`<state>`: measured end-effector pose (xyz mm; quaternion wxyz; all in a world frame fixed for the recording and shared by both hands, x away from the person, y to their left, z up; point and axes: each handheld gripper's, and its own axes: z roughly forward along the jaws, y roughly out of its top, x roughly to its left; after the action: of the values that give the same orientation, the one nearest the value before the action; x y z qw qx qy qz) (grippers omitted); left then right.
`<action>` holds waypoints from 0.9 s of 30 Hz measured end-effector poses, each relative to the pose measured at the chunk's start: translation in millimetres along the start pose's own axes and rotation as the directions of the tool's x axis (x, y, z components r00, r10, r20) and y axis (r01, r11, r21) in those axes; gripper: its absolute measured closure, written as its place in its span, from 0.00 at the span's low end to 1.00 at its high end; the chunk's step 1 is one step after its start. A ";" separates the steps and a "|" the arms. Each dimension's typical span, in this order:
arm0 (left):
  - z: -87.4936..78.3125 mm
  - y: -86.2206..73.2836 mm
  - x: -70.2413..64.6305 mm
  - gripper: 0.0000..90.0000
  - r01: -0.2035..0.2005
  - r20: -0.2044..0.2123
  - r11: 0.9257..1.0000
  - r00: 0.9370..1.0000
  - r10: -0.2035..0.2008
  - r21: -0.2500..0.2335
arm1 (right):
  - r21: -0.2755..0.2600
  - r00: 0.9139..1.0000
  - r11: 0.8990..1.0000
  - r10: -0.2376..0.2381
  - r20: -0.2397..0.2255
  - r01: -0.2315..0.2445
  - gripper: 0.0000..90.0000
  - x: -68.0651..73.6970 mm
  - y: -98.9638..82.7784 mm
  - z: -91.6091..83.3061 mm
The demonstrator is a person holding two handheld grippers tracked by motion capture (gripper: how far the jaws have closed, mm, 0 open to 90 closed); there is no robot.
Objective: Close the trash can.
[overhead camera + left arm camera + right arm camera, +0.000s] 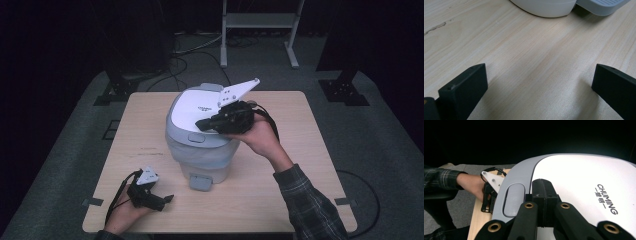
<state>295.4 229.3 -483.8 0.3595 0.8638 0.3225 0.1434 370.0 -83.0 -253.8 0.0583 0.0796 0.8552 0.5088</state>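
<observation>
Pedal bin (200,135), one item: white body with a bag lining showing below the rim, grey-framed white lid (197,107) shut, standing at the middle of the table (280,200), slightly toward the far edge. We count one grey foot pedal (201,181) projecting from its near side onto the tabletop, and one grey push tab (512,199) at the lid's front lip.

Right gripper (202,123), one: we hold it level over the lid from the right, its jaws closed together with nothing between them, tips resting on or just above the white panel near the front tab. In the right gripper view the closed fingers (544,195) lie just beside that tab. We judge the closed jaws serve as a blunt pressing tool, either to push the lid fully down or to work the tab; whether they actually touch the lid we cannot tell.

Left gripper (167,199), one: it rests on the table at the near left, well apart from the bin, jaws spread wide and empty, pointing toward the pedal. In the left gripper view only bare wood lies between its fingers (464,87). We judge it parked there to stay clear of the working hand.

Table: one, light wood, on a grey floor (380,130).
</observation>
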 end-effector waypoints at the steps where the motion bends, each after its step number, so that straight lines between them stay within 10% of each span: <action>1: 0.0 0.0 0.0 0.00 0.000 0.000 1.000 1.000 0.000 0.000 | -0.008 1.000 1.000 0.014 -0.005 -0.014 1.00 -2.2 -0.4 -0.2; 5: 0.0 0.0 0.0 0.00 0.001 0.001 1.000 1.000 -0.001 0.000 | -0.033 1.000 0.999 0.023 0.014 -0.022 0.96 -4.6 -0.3 -2.8; 6: 0.0 0.1 0.0 0.00 0.001 0.001 1.000 1.000 -0.001 0.001 | -0.065 0.999 0.997 0.046 0.016 -0.045 0.77 -6.3 1.7 -7.5; 14: 0.8 0.8 0.3 0.00 -0.001 0.002 1.000 1.000 0.001 0.001 | -0.084 0.989 0.993 0.091 0.114 -0.082 0.42 -10.7 -2.4 -26.0; 27: 1.0 1.0 0.5 0.00 -0.002 0.002 1.000 1.000 0.002 0.001 | -0.116 0.974 0.989 0.113 0.195 -0.092 0.28 -9.8 -15.0 -56.9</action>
<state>296.7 228.5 -483.8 0.3591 0.8645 0.3213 0.1428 368.1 -140.9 -239.7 0.1221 0.1713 0.8114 0.5453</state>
